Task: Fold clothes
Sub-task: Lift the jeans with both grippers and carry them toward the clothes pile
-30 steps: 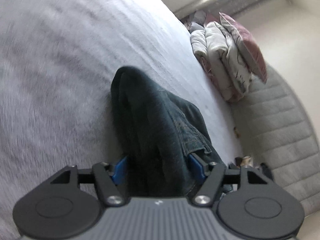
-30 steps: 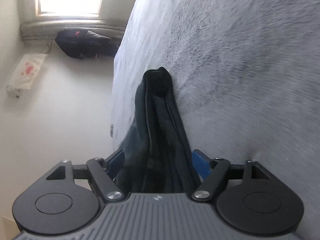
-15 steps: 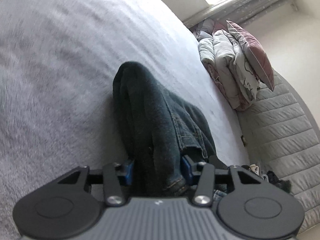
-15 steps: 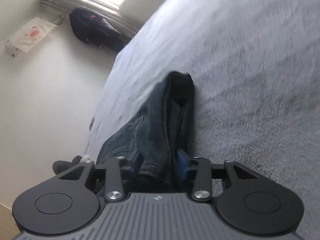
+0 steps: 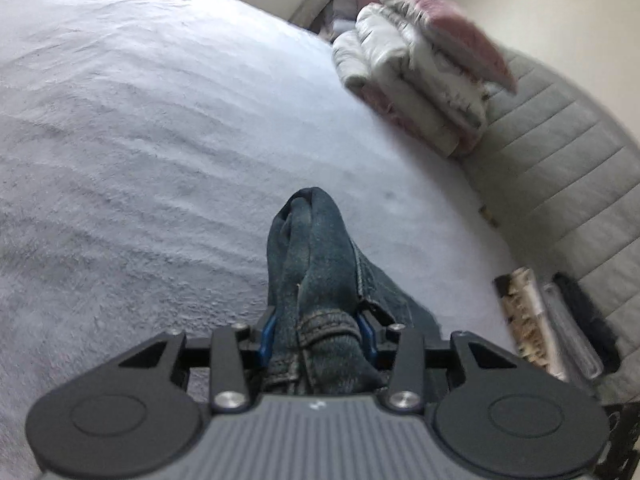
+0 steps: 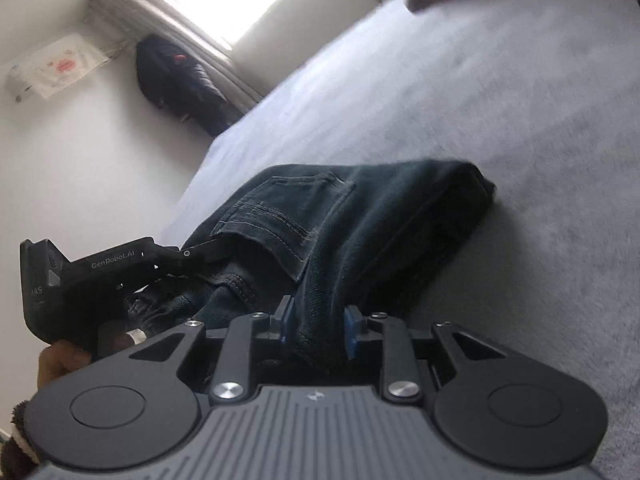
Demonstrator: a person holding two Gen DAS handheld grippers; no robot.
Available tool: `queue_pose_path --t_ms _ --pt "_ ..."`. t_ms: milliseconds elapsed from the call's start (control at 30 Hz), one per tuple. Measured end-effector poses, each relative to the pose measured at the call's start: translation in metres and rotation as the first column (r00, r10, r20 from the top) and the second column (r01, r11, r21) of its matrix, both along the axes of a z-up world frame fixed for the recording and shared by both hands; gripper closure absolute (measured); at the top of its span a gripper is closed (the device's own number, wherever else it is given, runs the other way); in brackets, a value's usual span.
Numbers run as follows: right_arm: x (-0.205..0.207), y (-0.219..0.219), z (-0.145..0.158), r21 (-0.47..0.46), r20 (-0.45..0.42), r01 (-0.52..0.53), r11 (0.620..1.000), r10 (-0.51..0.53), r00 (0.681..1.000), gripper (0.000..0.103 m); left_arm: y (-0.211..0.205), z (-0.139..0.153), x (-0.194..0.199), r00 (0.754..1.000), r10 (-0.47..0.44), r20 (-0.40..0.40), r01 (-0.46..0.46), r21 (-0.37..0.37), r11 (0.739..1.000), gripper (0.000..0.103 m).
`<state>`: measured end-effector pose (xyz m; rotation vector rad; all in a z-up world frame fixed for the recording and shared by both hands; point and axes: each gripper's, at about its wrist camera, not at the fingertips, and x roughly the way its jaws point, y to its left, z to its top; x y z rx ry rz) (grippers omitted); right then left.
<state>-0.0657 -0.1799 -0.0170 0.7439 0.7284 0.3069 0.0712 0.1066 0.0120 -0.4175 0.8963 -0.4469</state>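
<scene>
I had both grippers clamped on the jeans (image 6: 360, 232): left gripper (image 5: 318, 330) and right gripper (image 6: 316, 328), jaws just closing on the denim, side by side at one end. The jeans' long axis ran away from both across the bed (image 5: 140, 140), far end resting on it. Only legible writing: "GenRobot.AI" on the left gripper.

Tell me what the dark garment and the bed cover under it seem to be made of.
Jeans: dark blue denim, matte; woven texture, pale topstitching and a patch pocket show it. Bed cover: pale grey, probably plush fleece or a similar pile fabric; the nubby, rippled, non-shiny surface suggests so, though blur leaves it open.
</scene>
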Motion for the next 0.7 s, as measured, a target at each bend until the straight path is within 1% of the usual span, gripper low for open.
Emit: queue_pose_path --t_ms 100,133,200,267,300,333,367,400,433,500,567,600,633,700 --pt "0.012 -0.014 -0.008 0.04 -0.036 0.006 0.999 -0.005 0.999 0.07 0.003 -0.013 0.003 0.999 0.04 -0.024 -0.039 0.04 0.998 0.055" --pt "0.014 -0.019 -0.007 0.034 -0.033 0.012 0.999 -0.011 0.999 0.064 0.004 -0.015 0.003 0.998 0.052 -0.024 -0.051 0.054 0.997 0.053" --pt "0.021 -0.029 -0.003 0.01 -0.026 0.036 0.999 -0.036 0.999 0.057 0.007 -0.018 0.002 0.997 0.078 -0.022 -0.076 0.08 0.994 0.051" --pt "0.029 -0.042 0.001 -0.003 -0.015 0.066 0.998 -0.066 0.998 0.052 0.014 -0.012 -0.011 0.992 0.122 -0.007 -0.122 0.062 0.991 0.042" --pt "0.036 -0.05 0.001 0.005 -0.013 0.074 0.997 -0.074 0.997 0.05 0.017 -0.008 -0.017 0.989 0.145 0.001 -0.144 0.053 0.988 0.039" --pt "0.043 -0.058 0.0 0.012 -0.017 0.087 0.996 -0.087 0.996 0.05 0.02 -0.005 -0.023 0.986 0.167 0.008 -0.167 0.044 0.985 0.031" --pt "0.049 -0.063 -0.001 0.016 -0.02 0.099 0.995 -0.099 0.995 0.049 0.023 -0.002 -0.029 0.982 0.19 0.016 -0.19 0.035 0.981 0.022" --pt "0.056 -0.068 -0.002 0.019 -0.022 0.112 0.994 -0.112 0.993 0.048 0.026 0.002 -0.038 0.976 0.219 0.022 -0.22 0.032 0.975 0.017" --pt "0.062 -0.072 -0.005 0.021 -0.025 0.126 0.992 -0.126 0.992 0.044 0.028 0.005 -0.047 0.968 0.251 0.021 -0.252 0.028 0.967 0.014" --pt "0.073 -0.079 -0.014 0.037 -0.037 0.141 0.989 -0.139 0.99 0.042 0.033 0.006 -0.063 0.955 0.297 -0.001 -0.297 0.001 0.955 0.014" --pt "0.084 -0.08 -0.024 0.063 -0.056 0.144 0.988 -0.141 0.988 0.039 0.04 0.002 -0.078 0.939 0.341 -0.041 -0.343 -0.043 0.938 0.012" --pt "0.088 -0.08 -0.028 0.071 -0.06 0.144 0.987 -0.14 0.988 0.033 0.042 0.0 -0.085 0.931 0.358 -0.064 -0.362 -0.059 0.93 0.012" --pt "0.092 -0.079 -0.031 0.069 -0.055 0.141 0.988 -0.137 0.989 0.03 0.044 -0.003 -0.093 0.922 0.377 -0.083 -0.383 -0.07 0.921 0.012" --pt "0.097 -0.075 -0.033 0.057 -0.045 0.135 0.989 -0.133 0.99 0.025 0.049 -0.008 -0.11 0.899 0.426 -0.099 -0.435 -0.099 0.895 0.011"
